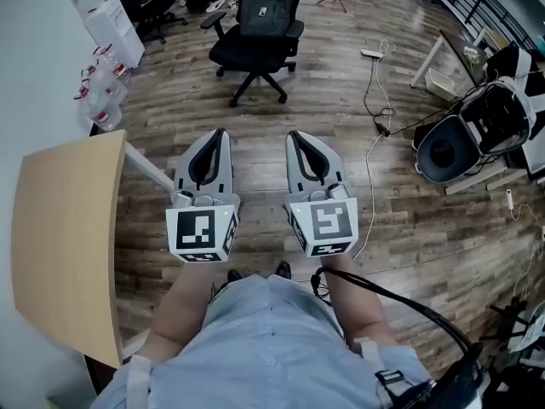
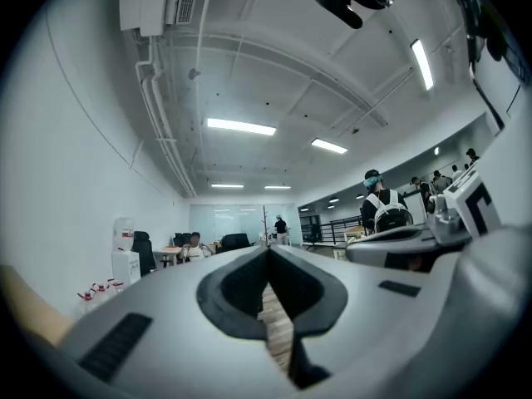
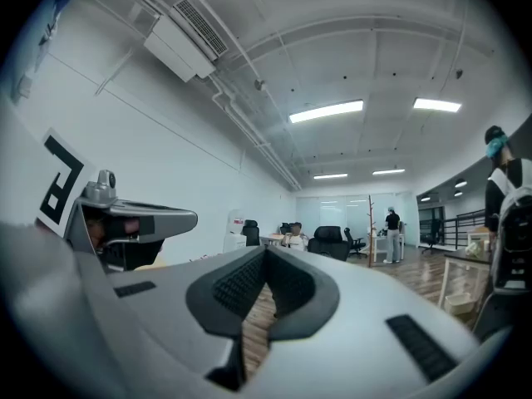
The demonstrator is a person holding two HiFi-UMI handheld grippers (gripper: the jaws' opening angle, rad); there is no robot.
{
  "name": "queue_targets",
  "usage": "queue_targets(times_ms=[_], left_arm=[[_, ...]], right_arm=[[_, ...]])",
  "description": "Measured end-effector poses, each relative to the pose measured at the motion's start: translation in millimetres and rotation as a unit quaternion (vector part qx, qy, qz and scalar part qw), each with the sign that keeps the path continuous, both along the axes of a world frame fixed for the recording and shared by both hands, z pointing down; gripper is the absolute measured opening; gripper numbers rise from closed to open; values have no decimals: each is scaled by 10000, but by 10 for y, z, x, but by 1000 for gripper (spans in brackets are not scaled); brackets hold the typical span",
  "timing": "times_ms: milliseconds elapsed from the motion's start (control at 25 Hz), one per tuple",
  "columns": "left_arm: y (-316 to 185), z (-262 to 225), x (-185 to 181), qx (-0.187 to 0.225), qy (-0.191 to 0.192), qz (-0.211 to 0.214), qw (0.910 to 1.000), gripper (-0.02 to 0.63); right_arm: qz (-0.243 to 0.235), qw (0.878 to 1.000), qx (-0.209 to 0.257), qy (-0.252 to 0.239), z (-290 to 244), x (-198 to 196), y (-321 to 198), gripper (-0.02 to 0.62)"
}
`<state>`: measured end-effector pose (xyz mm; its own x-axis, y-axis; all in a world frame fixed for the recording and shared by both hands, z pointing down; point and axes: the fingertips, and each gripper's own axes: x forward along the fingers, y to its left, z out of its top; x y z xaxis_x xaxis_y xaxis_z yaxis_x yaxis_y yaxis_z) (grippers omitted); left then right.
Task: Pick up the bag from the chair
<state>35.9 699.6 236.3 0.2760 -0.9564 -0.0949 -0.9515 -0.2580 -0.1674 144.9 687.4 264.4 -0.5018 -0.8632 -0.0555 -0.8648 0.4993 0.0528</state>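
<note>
A dark grey backpack (image 1: 263, 8) stands upright on the seat of a black office chair (image 1: 252, 52) at the top middle of the head view. Both grippers are held level in front of the person, well short of the chair. My left gripper (image 1: 220, 133) is shut with nothing in it, and so is my right gripper (image 1: 292, 135). In the left gripper view the left gripper's (image 2: 268, 250) jaws meet at the tips. The right gripper view shows the right gripper (image 3: 266, 250) the same way, with the chair (image 3: 331, 241) small and far off.
A light wooden table (image 1: 66, 237) stands at the left. Water bottles (image 1: 100, 92) and white boxes line the left wall. A cable (image 1: 375, 109) runs across the wooden floor to a round black-and-white device (image 1: 464, 139) at the right. People stand far down the room.
</note>
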Motion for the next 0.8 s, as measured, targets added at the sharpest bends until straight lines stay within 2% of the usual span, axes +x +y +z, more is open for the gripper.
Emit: queue_targets(times_ms=[160,440,640,800], left_arm=[[-96,58,82,-5,58,-74,10000,2],[-392,207,34,-195,90,-79,9997,2],[-905,311,-81,-256,171,-72,9995,2],[-1435,347,-312,-237,277,68,9993,2]], right_arm=[[-142,9999,-56,-33,54,75,-108,3],[-95,9995,-302,-35,225,56,-459,3],[-9,9991,-412,21,362,-20,-944,3],[90,9991,-387,121,380,-273,-1469,3]])
